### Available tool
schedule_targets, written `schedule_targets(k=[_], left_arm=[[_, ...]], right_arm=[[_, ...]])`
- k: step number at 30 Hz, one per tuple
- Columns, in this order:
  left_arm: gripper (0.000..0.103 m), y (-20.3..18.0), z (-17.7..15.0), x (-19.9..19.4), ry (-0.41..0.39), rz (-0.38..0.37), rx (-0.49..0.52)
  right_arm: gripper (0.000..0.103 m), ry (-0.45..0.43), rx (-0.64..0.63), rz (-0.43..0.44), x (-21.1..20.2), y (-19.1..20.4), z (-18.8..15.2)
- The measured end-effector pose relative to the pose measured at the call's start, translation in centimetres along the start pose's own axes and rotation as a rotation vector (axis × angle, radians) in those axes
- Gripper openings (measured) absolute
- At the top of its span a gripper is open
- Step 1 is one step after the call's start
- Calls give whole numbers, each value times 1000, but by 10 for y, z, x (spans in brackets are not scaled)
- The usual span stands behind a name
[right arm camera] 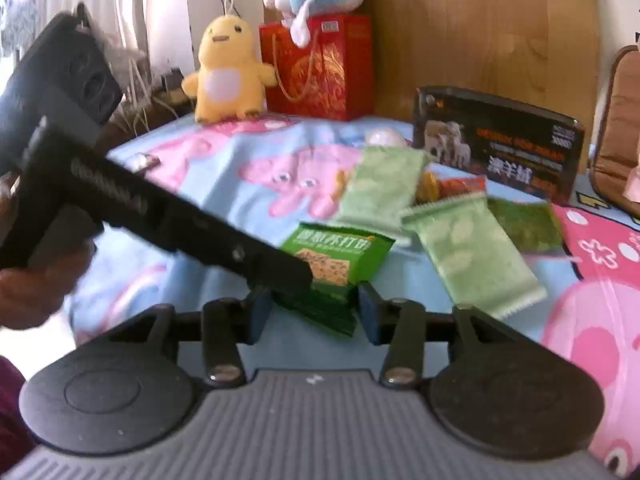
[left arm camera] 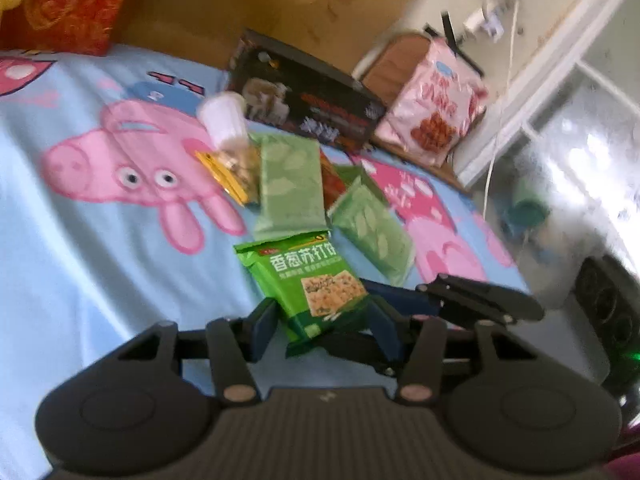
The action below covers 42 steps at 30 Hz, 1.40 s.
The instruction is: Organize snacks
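A bright green cracker pack (left arm camera: pixel 308 292) (right arm camera: pixel 332 264) stands between the fingers of my left gripper (left arm camera: pixel 324 326), whose blue pads press its sides just above the bed sheet. In the right wrist view the left gripper (right arm camera: pixel 288 276) reaches in from the upper left onto the pack. The same pack's lower end also lies between the fingers of my right gripper (right arm camera: pixel 316 314) (left arm camera: pixel 400 298), with small gaps at the pads. Two pale green packs (left arm camera: pixel 290 184) (left arm camera: pixel 372 228) lie just beyond it, beside a dark green pack (right arm camera: pixel 524 224).
A blue cartoon-pig sheet (left arm camera: pixel 100 220) covers the bed. At the back stand a dark box (left arm camera: pixel 304 96), a pink bag (left arm camera: pixel 436 112), a white-lidded jar (left arm camera: pixel 224 120), a red gift bag (right arm camera: pixel 320 68) and a yellow plush (right arm camera: pixel 226 72). A hand (right arm camera: pixel 28 288) holds the left gripper.
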<state>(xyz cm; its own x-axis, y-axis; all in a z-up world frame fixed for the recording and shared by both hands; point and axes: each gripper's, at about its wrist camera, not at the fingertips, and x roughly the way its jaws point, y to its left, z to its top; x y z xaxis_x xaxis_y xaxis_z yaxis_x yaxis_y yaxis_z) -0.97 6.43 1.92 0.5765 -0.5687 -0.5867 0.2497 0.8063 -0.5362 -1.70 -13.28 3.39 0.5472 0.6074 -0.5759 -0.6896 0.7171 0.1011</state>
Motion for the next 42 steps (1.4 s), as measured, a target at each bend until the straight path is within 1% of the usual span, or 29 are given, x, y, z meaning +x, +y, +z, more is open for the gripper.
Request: schedule_targets(k=[2, 5, 8, 10, 13, 16, 18, 19, 21, 22, 23, 24, 26, 27, 28, 29, 31, 33, 35, 36, 37, 38, 40, 42], left_arm=[[49, 1, 6, -11, -29, -8, -11], [49, -7, 24, -14, -67, 12, 21], [49, -19, 57, -7, -102, 35, 79], [49, -30, 83, 3, -128, 41, 127], [50, -45, 126, 24, -154, 50, 175], [50, -53, 165, 54, -171, 67, 199], [53, -54, 186, 76, -178, 86, 194], [58, -52, 192, 84, -185, 98, 189], [59, -49, 199, 97, -189, 140, 170], [59, -45, 197, 95, -189, 134, 151], [59, -41, 192, 91, -188, 102, 137], [59, -38, 184, 86, -175, 65, 126], [58, -36, 165, 77, -135, 9, 118], [58, -37, 155, 75, -109, -22, 128], [58, -42, 143, 75, -79, -39, 149], [58, -48, 132, 77, -56, -40, 178], [58, -62, 111, 84, -18, -22, 246], [59, -74, 94, 96, 22, 46, 312], [59, -81, 81, 108, 65, 108, 347], [59, -82, 74, 111, 87, 129, 356], [56, -82, 67, 114, 111, 138, 360], [56, -84, 60, 116, 127, 138, 357], [57, -84, 46, 108, 112, 146, 347], [53, -84, 38, 100, 111, 144, 314]], right_arm=[[45, -38, -5, 13, -4, 3, 5], [45, -95, -14, 8, -5, 7, 16], [44, -145, -3, -19, -3, -2, 34], [44, -179, -9, -54, -1, -12, 51], [45, -224, -23, -110, 4, -36, 79], [45, -239, 12, -141, 18, -69, 104], [45, -236, 41, -157, 32, -93, 119], [45, -230, 53, -160, 40, -101, 124], [49, -199, 74, -175, 56, -119, 131], [50, -185, 78, -204, 59, -124, 129], [50, -177, 85, -221, 56, -130, 126], [50, -180, 100, -198, 47, -135, 118], [50, -174, 140, -114, 27, -139, 98], [50, -154, 161, -64, 16, -145, 82], [50, -137, 184, -34, 7, -148, 67], [50, -118, 206, -5, -1, -149, 52], [50, -77, 236, 37, -10, -147, 27], [50, -44, 240, 28, -16, -138, 6], [52, -23, 252, 22, -21, -131, -8], [54, -15, 266, 29, -22, -126, -15], [54, -8, 267, 29, -21, -123, -16], [55, -11, 248, 10, -21, -116, -20], [55, -26, 187, -33, -21, -101, -22], [55, -21, 131, -73, -23, -89, -26]])
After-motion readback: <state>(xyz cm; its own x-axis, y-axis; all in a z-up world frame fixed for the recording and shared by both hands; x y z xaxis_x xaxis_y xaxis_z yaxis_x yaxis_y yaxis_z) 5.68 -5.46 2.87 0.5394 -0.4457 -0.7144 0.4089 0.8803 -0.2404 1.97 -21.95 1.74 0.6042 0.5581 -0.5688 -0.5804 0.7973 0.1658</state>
